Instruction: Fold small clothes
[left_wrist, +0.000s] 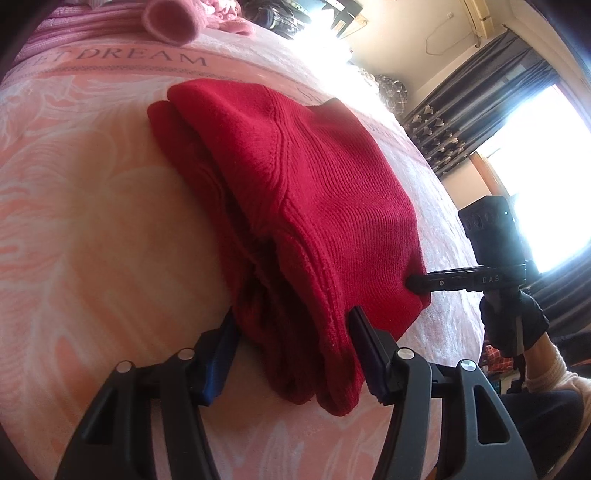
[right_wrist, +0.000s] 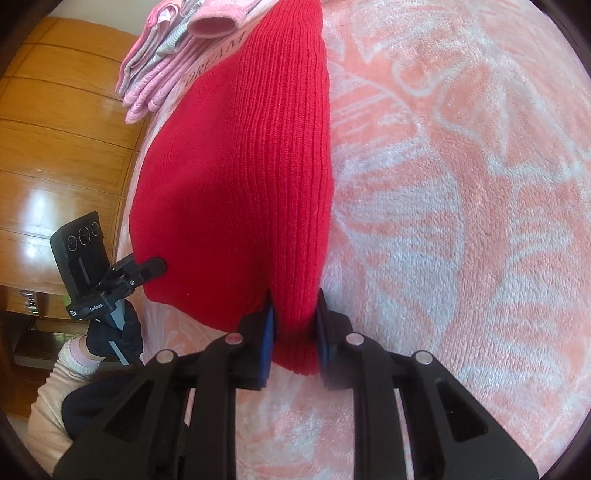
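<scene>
Pink plush bedding (left_wrist: 92, 229) with a pale swirling leaf pattern and a band lettered "DREAM" covers the bed; dark curtains (left_wrist: 480, 110) and a bright window stand at 2 o'clock in the left wrist view, and glossy wooden panels (right_wrist: 62, 147) fill the 9 o'clock side of the right wrist view. On the bedding lies the red knitted garment (left_wrist: 295, 177), folded into a thick bundle with several layers showing along its near edge. The left gripper (left_wrist: 293, 345) has its fingers (left_wrist: 369, 343) clamped on the near end of the bundle, the layered edge bunched between them. The right gripper (right_wrist: 294, 328) has its fingers (right_wrist: 269, 332) pinched on a ribbed corner of the same garment. Each gripper appears in the other's camera, gripping the garment's edge from the side, held by a hand in a dark glove (right_wrist: 114, 336). A stack of pink clothes (right_wrist: 162, 62) sits at 11 o'clock beyond the garment in the right wrist view, apart from both grippers.
</scene>
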